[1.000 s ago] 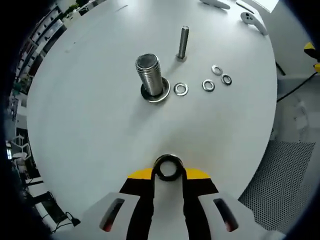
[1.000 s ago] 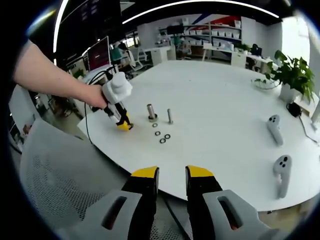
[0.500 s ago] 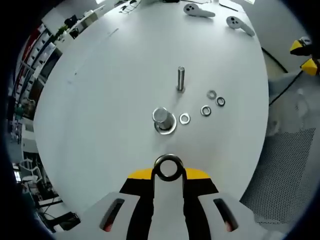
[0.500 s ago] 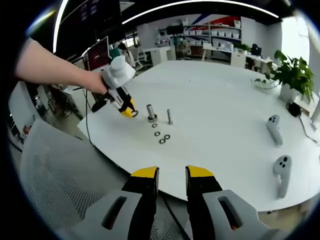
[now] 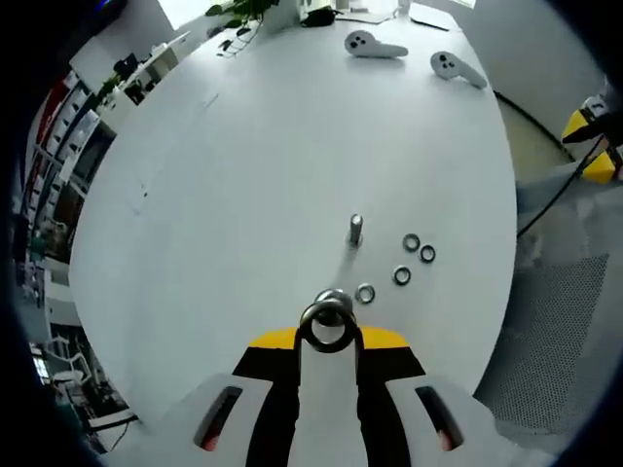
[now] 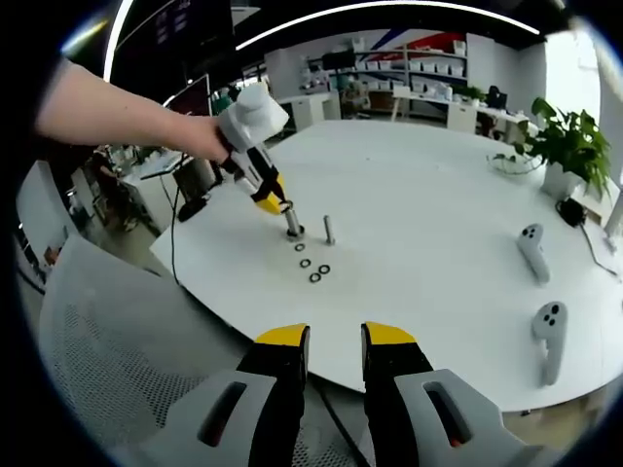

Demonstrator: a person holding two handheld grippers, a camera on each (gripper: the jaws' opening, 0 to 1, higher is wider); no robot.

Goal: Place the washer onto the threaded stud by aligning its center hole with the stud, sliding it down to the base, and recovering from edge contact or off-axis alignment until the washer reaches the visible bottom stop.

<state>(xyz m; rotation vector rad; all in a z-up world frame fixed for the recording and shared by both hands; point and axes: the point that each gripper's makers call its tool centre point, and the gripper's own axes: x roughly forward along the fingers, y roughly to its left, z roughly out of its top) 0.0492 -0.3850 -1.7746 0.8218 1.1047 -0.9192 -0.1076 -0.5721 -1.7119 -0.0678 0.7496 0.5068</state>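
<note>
Left gripper (image 5: pixel 329 336) clenched on a washer (image 5: pixel 328 326), ring pinched upright at the yellow tips. Held high above the white table (image 5: pixel 243 175) and pointed steeply down, ring hovering just over the top of the thick threaded stud (image 5: pixel 334 297), not yet dropped around it. Seen from the right gripper view: bare forearm reaching in from the left, hand (image 6: pixel 200 136) wrapped round the left gripper (image 6: pixel 275 205), tips angled down and right onto the top of the thick stud (image 6: pixel 292 222). Washer there too small to make out.

Compared with a second ago: left gripper lifted off the table edge, carried up and across to sit over the stud; stud itself seen from the side then, from nearly straight above now.

Right of the thick stud, a thin bolt (image 5: pixel 355 230) standing upright, then three loose washers (image 5: pixel 401 275) flat on the table, well apart from the gripper. Two white controllers (image 5: pixel 375 45) at the far edge.

Right gripper (image 6: pixel 336 355) off the table edge, holding nothing, yellow-tipped jaws parted by a narrow gap, unmoved since earlier.
</note>
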